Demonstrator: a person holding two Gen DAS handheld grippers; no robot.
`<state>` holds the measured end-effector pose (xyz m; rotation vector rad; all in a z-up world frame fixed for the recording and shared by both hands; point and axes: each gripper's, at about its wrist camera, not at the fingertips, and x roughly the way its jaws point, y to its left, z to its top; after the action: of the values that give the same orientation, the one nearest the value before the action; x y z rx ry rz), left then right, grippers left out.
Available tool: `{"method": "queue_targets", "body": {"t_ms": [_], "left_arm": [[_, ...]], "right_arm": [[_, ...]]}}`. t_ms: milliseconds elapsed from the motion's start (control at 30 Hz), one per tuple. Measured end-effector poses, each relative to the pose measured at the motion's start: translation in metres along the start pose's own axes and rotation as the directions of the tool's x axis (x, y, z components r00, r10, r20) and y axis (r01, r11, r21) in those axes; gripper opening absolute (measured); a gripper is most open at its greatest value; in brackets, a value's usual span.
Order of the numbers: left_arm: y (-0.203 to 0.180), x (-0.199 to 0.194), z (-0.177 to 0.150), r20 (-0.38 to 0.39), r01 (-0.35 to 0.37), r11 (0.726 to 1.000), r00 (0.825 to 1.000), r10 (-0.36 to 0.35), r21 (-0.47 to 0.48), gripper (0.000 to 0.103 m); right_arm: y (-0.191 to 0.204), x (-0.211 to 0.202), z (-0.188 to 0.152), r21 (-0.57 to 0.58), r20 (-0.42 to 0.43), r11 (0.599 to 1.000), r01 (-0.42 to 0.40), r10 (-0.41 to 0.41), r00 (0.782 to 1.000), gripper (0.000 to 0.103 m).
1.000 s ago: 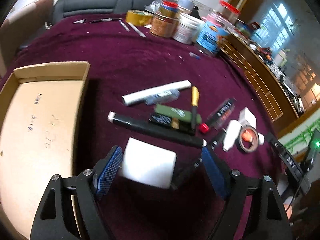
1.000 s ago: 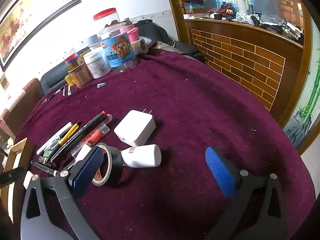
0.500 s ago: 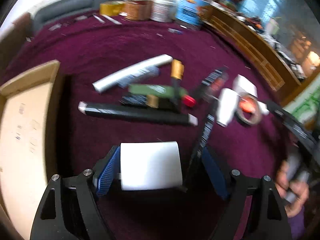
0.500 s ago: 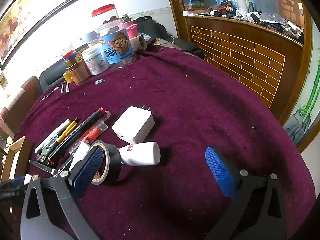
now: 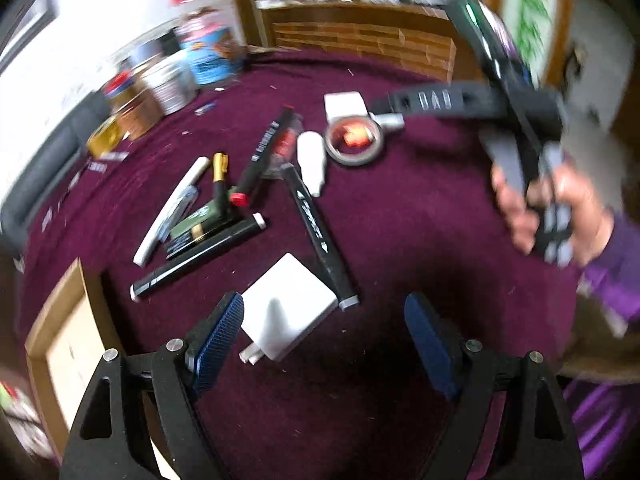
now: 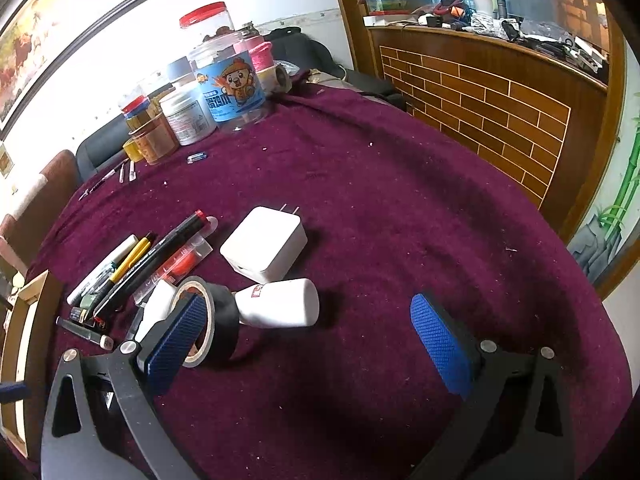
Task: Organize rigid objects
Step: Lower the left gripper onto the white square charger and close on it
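Blue, cross-hatched fingers of the left gripper stand wide apart, closed on nothing; a white charger lies on the surface just beside the left pad, whether touching it is unclear. It is a smooth, rounded plastic block, lying diagonally with its two metal prongs toward the camera. Against its far edge rests a long black marker, its axis running away from the camera; a second black marker lies crosswise to the left. The right gripper hangs open over the burgundy cloth surface, near one black tape roll, one white cylinder and a second white charger. A cardboard box sits at the left.
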<state>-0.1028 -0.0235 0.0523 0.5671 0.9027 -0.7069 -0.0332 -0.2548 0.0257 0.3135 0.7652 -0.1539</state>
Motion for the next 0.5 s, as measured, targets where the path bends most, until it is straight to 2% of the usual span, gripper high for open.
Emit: {"method": "queue_targets", "body": {"t_ms": [100,233,300,333,367,433,500], "left_arm": [[0.004,0.020,0.003,-0.051,-0.009,0.999,0.999,0.011,0.049,0.078],[0.016,0.037,0.007,-0.083,-0.003,1.000,0.996,0.005,0.017,0.078],[0.019,0.036,0.007,-0.072,0.010,1.000,0.997,-0.011,-0.020,0.070],[0.019,0.033,0.007,-0.058,0.008,0.999,0.998,-0.009,-0.032,0.057],[0.019,0.030,0.007,-0.053,0.006,0.999,0.999,-0.008,-0.039,0.049],[0.016,0.021,0.007,-0.033,0.034,0.997,0.999,-0.036,-0.063,0.043],[0.013,0.018,0.007,-0.015,0.044,0.996,0.999,-0.045,-0.080,0.044]], "right_arm": [[-0.001,0.001,0.000,0.007,-0.005,1.000,0.007,-0.007,1.000,0.103],[-0.002,0.001,0.000,0.014,-0.010,1.000,0.013,-0.013,1.000,0.103],[-0.003,0.002,0.000,0.017,-0.010,1.000,0.014,-0.014,1.000,0.103],[-0.003,0.002,0.000,0.018,-0.012,1.000,0.015,-0.015,1.000,0.103],[-0.004,0.002,0.000,0.019,-0.014,1.000,0.015,-0.015,1.000,0.103],[-0.004,0.003,0.000,0.022,-0.019,1.000,0.015,-0.014,1.000,0.103],[-0.005,0.004,0.000,0.022,-0.024,1.000,0.013,-0.012,1.000,0.103]]}}
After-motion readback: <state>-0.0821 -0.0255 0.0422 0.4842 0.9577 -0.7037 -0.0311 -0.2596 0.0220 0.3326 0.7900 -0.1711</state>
